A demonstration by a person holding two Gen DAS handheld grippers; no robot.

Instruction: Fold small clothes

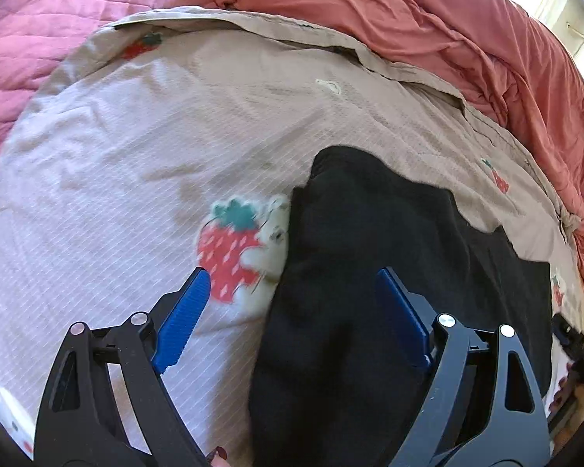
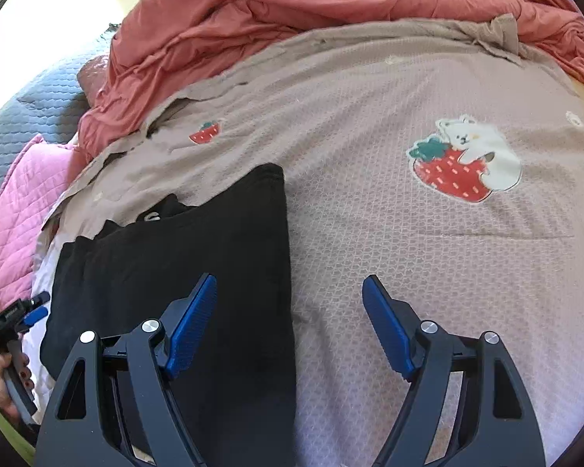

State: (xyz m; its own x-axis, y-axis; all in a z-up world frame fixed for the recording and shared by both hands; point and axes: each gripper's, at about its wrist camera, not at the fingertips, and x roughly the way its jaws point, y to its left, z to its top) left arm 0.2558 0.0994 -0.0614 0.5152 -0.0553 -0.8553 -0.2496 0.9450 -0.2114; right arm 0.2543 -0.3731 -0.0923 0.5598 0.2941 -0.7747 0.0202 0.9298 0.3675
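Open beige blanket [image 2: 370,233] beside the black garment [image 2: 183,253]; rumpled red duvet [image 2: 292,11] crowds its far edge.

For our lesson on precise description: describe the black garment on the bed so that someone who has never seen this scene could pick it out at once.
Start at the beige waffle-textured blanket printed with strawberries, spread in front of a rumpled coral-red duvet. On it lies the black fabric garment, flat and roughly rectangular. It is the only dark, unpatterned piece there, beside a strawberry-and-white-bear print.
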